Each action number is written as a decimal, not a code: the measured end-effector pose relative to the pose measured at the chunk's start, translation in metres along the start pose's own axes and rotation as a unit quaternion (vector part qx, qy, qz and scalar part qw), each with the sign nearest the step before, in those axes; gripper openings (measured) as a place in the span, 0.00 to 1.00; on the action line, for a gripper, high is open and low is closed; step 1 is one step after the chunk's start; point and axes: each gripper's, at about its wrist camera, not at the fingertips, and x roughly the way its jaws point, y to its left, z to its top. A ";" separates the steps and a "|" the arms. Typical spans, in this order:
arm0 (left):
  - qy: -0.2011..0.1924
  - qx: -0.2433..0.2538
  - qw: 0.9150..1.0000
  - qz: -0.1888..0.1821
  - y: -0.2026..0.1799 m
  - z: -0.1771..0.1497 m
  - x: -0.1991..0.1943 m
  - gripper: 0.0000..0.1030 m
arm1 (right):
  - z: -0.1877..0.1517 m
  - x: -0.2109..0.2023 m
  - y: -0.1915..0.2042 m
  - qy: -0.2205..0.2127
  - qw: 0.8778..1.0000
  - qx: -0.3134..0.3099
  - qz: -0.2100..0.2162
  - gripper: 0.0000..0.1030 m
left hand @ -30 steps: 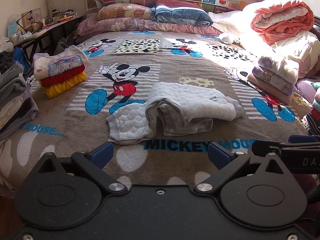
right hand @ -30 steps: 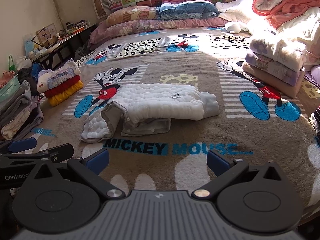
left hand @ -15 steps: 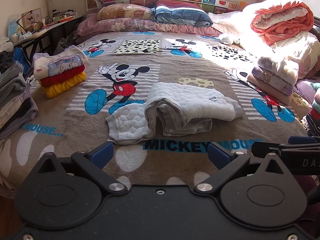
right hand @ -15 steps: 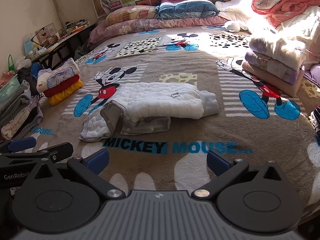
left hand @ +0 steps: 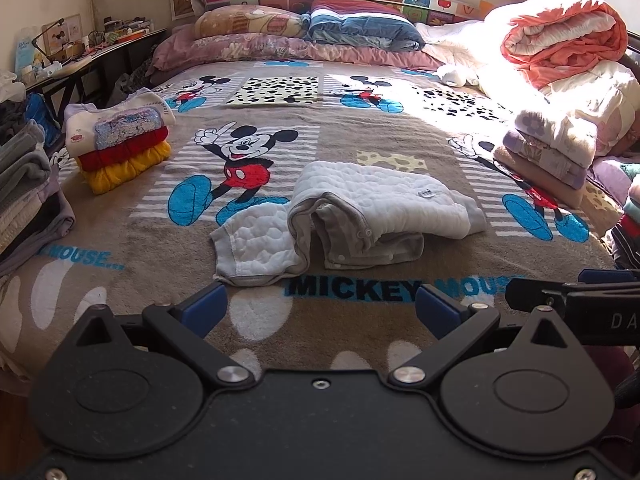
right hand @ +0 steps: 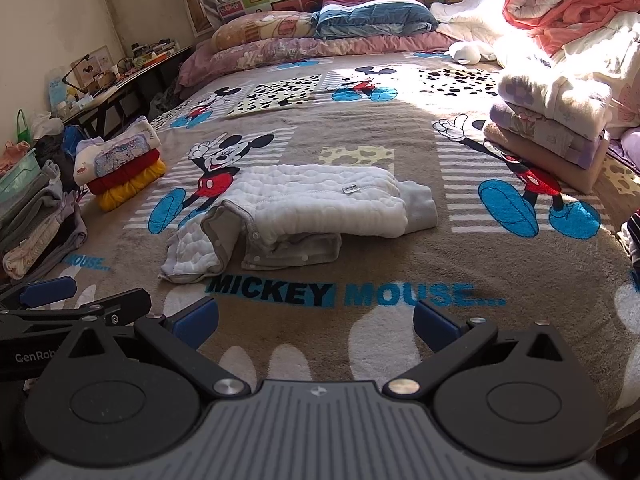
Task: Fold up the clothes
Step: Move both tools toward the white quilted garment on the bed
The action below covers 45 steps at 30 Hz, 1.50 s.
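Observation:
A white and grey quilted garment (left hand: 360, 212) lies partly folded on the Mickey Mouse blanket (left hand: 360, 140) in the middle of the bed; it also shows in the right wrist view (right hand: 312, 208). One sleeve sticks out at its near left. My left gripper (left hand: 320, 308) is open and empty, held above the bed's near edge, short of the garment. My right gripper (right hand: 314, 320) is open and empty too, beside the left one. The right gripper's side shows in the left wrist view (left hand: 576, 300), the left gripper's in the right wrist view (right hand: 72, 300).
A folded stack of white, red and yellow clothes (left hand: 120, 140) sits at the left. Grey folded clothes (left hand: 24, 200) pile at the left edge. Folded blankets (left hand: 552, 148) and an orange quilt (left hand: 568, 36) stand at the right. Pillows (left hand: 320, 28) line the headboard.
Both grippers have barely moved; the views shift only slightly. The garment lies as before.

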 end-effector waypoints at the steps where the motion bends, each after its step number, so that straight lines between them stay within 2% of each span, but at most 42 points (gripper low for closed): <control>1: 0.000 0.000 1.000 0.000 0.000 0.000 0.000 0.99 | 0.000 0.000 0.000 0.000 1.000 0.000 0.000 1.00; 27: 0.012 -0.011 1.000 0.000 0.005 0.000 0.010 0.99 | 0.001 0.001 0.001 0.004 1.000 -0.005 0.010 1.00; 30: 0.018 -0.016 1.000 0.000 0.008 0.001 0.017 0.99 | 0.001 0.007 -0.001 0.007 1.000 -0.007 0.013 1.00; 35: 0.035 -0.031 0.999 -0.002 0.016 0.001 0.036 0.99 | 0.005 0.019 -0.012 0.004 0.999 0.013 0.046 1.00; 40: 0.054 -0.055 0.997 -0.013 0.027 0.001 0.060 0.99 | 0.009 0.036 -0.028 -0.003 0.998 0.024 0.052 1.00; 45: 0.055 -0.070 0.996 -0.019 0.039 0.002 0.084 1.00 | 0.016 0.058 -0.050 -0.014 0.998 0.043 0.053 1.00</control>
